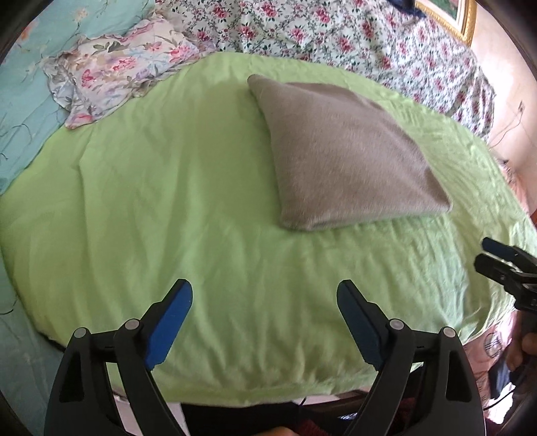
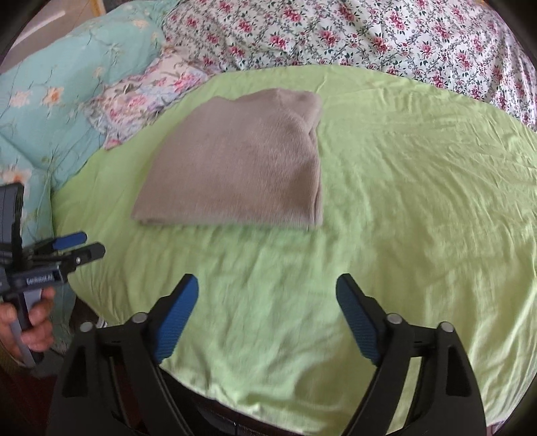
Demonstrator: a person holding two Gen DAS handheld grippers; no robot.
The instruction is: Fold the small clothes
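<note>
A grey-brown knitted garment (image 1: 342,157) lies folded into a flat packet on the light green sheet (image 1: 167,201); in the right wrist view the garment (image 2: 241,167) sits left of centre. My left gripper (image 1: 265,295) hangs open over bare green sheet, well short of the garment, nothing between its blue pads. My right gripper (image 2: 266,288) is open too, over the green sheet (image 2: 402,201) below the garment, holding nothing. Each gripper shows in the other's view: the right one (image 1: 485,256) at the right edge, the left one (image 2: 87,244) at the left edge, held by a hand (image 2: 30,322).
A floral bedspread (image 1: 335,37) runs along the back. A crumpled pastel floral cloth (image 1: 114,77) and a turquoise quilt (image 2: 50,100) lie at the left. A gold picture frame (image 1: 463,20) stands at the far right. The bed's near edge is just under the grippers.
</note>
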